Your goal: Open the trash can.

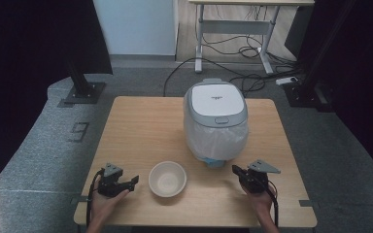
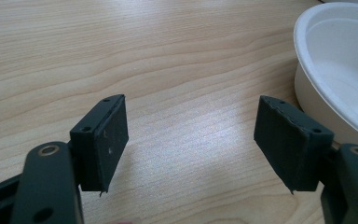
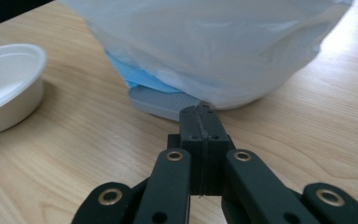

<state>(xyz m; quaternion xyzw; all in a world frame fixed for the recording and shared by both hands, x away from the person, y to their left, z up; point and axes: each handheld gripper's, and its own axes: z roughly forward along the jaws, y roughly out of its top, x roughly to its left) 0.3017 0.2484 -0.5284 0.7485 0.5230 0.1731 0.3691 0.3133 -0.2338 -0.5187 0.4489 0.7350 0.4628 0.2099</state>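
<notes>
High view: I'm parking my wide-open left gripper (image 1: 135, 181) beside the light, crushable white foam bowl (image 1: 167, 178), planning a rim pinch, with my right gripper (image 1: 236, 170) closed empty.

**Bowl and bin on wooden table**

White bowl (image 1: 167, 178): round, shallow, empty, upright, near the table's front edge at centre. Grey-and-white pedal bin (image 1: 215, 121): lid closed, white liner bag draped down its sides, blue showing at the base, standing upright just behind and right of the bowl, apart from it.
</notes>
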